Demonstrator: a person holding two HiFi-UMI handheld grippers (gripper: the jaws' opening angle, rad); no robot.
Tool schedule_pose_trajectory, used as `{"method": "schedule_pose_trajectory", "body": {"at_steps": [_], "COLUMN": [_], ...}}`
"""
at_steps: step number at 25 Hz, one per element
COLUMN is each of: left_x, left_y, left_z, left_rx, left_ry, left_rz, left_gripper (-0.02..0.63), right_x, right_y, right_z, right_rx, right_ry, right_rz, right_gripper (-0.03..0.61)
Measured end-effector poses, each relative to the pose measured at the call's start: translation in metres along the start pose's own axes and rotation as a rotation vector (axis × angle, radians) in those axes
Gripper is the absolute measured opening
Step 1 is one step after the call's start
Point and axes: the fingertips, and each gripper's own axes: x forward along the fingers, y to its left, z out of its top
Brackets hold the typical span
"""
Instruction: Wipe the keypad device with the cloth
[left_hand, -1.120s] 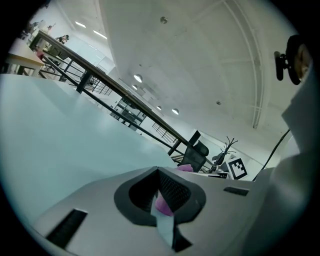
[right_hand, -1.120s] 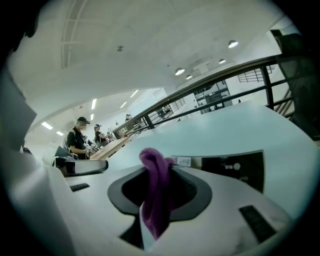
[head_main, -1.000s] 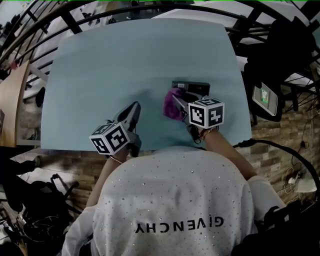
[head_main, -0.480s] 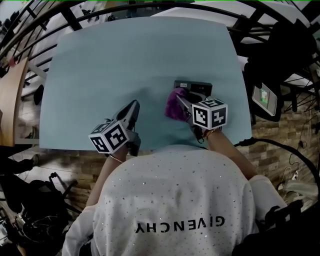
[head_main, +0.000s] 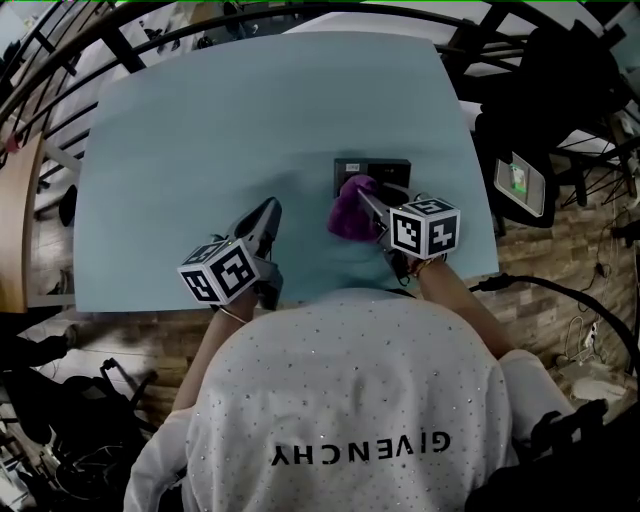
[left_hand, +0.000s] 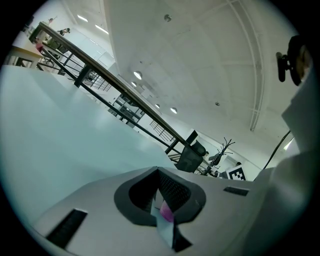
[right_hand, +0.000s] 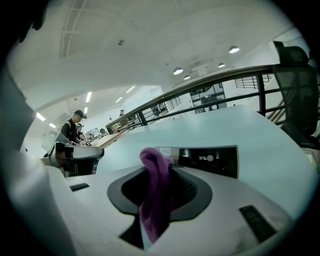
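Observation:
The black keypad device (head_main: 375, 170) lies flat on the pale blue table (head_main: 250, 110), right of centre. My right gripper (head_main: 368, 207) is shut on a purple cloth (head_main: 349, 210), which hangs bunched against the device's near left edge. In the right gripper view the cloth (right_hand: 155, 195) stands pinched between the jaws, with the device (right_hand: 212, 160) just beyond them. My left gripper (head_main: 266, 216) rests over bare table to the cloth's left, about a hand's width away. Its jaws look shut with nothing in them (left_hand: 160, 195).
The table's near edge (head_main: 150, 298) runs just in front of the person's body. A black chair with a small lit screen (head_main: 520, 185) stands off the table's right side. Black railings (head_main: 130, 45) ring the far side. Cables lie on the floor at right (head_main: 560, 290).
The head view has shifted slightly. My right gripper and the cloth have stayed at the device's near left edge with hardly any movement. The left gripper has not moved.

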Motion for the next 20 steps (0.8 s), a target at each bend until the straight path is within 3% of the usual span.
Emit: {"method": "schedule_pose_trajectory", "body": {"at_steps": [20], "left_x": [0.022], "left_y": [-0.018], "left_z": [-0.02], "left_rx": [-0.004], "left_ry": [0.065], "left_rz": [-0.051], "left_gripper": [-0.008], "right_x": [-0.047], "right_y": [-0.068], "right_z": [-0.007], "right_rx": [0.144], "right_ry": [-0.07], "right_rz": [-0.163], "right_gripper": [0.101]}}
